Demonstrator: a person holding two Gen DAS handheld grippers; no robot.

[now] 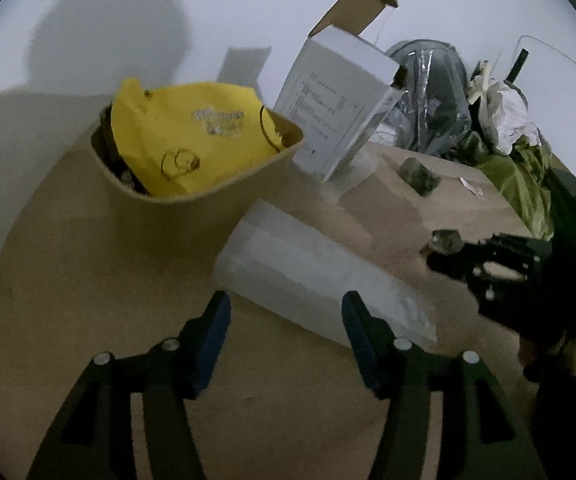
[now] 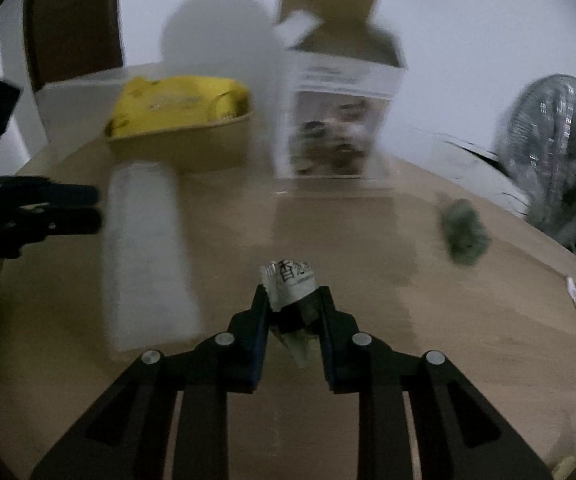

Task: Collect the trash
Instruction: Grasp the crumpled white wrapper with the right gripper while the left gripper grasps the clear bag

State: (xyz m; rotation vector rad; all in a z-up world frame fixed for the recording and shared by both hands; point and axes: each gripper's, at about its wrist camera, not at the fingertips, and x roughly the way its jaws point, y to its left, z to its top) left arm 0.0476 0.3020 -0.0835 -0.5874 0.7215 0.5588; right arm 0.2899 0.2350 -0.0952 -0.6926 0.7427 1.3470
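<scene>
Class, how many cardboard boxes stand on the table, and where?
1: a tall white box, top flaps open, stands at the table's far side, right of the bin. Others may be hidden.

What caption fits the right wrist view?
Right hand-held gripper shut on a wrapper above the table, facing the bin.

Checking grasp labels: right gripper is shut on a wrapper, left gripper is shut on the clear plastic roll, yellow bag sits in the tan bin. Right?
Not quite. The left gripper is open, its fingers apart and short of the clear plastic roll, as the left wrist view shows. The right gripper is shut on the wrapper, and the yellow bag sits in the tan bin.
</scene>
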